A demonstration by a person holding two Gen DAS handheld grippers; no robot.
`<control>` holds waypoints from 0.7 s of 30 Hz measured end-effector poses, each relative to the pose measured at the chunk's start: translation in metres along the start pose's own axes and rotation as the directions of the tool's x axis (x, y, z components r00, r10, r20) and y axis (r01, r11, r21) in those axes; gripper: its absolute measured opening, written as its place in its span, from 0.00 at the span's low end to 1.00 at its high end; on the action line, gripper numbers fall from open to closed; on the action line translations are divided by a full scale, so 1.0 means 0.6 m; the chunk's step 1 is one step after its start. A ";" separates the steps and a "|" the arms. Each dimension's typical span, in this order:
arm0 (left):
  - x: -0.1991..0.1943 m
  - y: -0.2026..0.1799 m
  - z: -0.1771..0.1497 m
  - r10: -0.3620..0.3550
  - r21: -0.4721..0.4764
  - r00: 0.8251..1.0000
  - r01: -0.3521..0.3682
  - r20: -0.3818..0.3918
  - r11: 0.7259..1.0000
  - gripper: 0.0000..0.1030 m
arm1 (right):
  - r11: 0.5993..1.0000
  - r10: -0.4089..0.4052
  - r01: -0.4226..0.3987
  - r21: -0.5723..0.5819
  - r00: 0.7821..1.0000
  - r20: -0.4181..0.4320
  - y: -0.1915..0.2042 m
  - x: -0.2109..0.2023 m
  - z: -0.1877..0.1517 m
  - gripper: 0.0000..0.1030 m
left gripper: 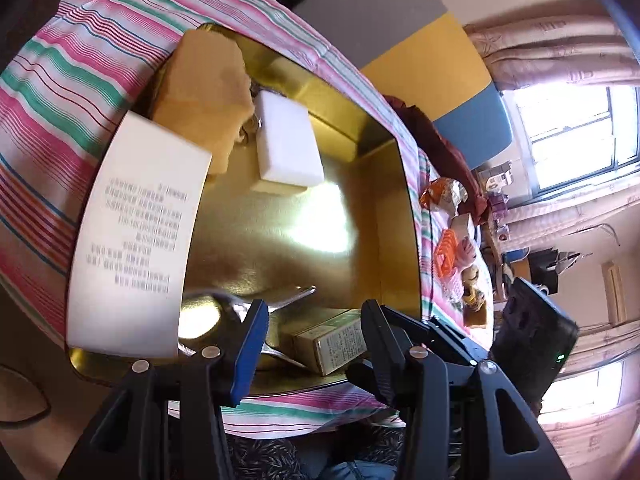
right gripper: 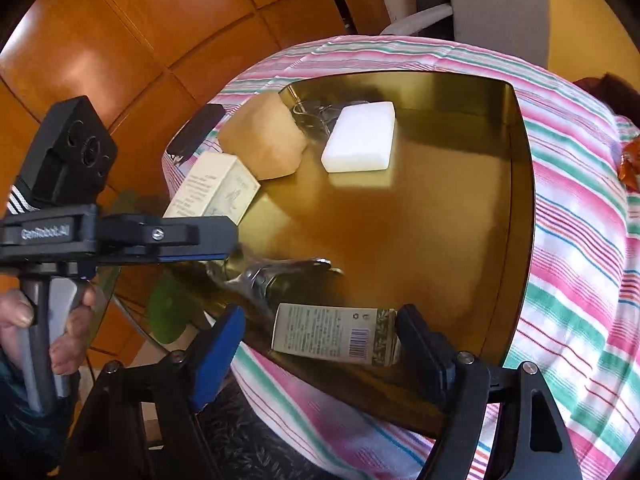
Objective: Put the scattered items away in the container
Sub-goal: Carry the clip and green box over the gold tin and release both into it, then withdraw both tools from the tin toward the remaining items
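Note:
A gold tin (left gripper: 384, 216) sits on the striped cloth and holds several items. Inside are a tan sponge (left gripper: 204, 92), a white block (left gripper: 286, 140), a metal utensil (left gripper: 288, 296) and a small printed box (left gripper: 332, 340). A larger white box (left gripper: 132, 236) leans on the tin's rim. My left gripper (left gripper: 314, 340) hovers open over the tin's near edge with nothing held. In the right wrist view my right gripper (right gripper: 320, 344) is open, and the small printed box (right gripper: 336, 334) lies in the tin (right gripper: 516, 208) between its fingers, with a gap at the blue pad.
A hand (right gripper: 24, 316) holds the left gripper's handle at the left. An orange snack packet (left gripper: 444, 196), an orange item (left gripper: 446, 256) and a maroon cloth (left gripper: 440, 140) lie on the striped cloth (left gripper: 60, 80) beyond the tin. A black device (right gripper: 196, 130) lies near the table's edge.

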State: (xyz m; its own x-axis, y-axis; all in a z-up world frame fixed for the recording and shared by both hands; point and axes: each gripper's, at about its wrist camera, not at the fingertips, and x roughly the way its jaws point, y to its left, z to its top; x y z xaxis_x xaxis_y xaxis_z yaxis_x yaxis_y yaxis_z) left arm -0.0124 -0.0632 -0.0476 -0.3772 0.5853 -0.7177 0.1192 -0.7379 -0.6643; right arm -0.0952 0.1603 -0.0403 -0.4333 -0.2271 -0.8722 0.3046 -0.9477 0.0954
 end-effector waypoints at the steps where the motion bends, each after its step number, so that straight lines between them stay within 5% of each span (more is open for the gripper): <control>1: -0.001 0.000 -0.001 -0.003 0.000 1.000 0.003 0.003 1.000 0.47 | 1.000 0.002 -0.002 0.001 1.000 -0.001 -0.001 -0.001 -0.001 0.77; 11: -0.002 -0.010 -0.010 -0.011 0.032 0.999 0.010 0.035 0.999 0.47 | 0.999 0.000 -0.004 0.039 0.996 0.094 -0.024 -0.065 -0.009 0.77; 21: 0.038 -0.064 -0.037 0.014 0.158 1.000 -0.009 -0.027 0.987 0.47 | 0.969 -0.079 0.046 0.241 0.988 0.131 -0.154 -0.150 -0.060 0.83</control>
State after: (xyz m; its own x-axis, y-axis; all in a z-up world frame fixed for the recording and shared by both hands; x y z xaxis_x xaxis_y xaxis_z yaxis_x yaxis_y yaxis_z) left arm -0.0050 -0.0141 -0.0429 -0.3510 0.5839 -0.7320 -0.0238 -0.7871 -0.6163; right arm -0.0539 0.2762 0.0124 -0.5632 -0.1787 -0.8067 0.0706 -0.9832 0.1685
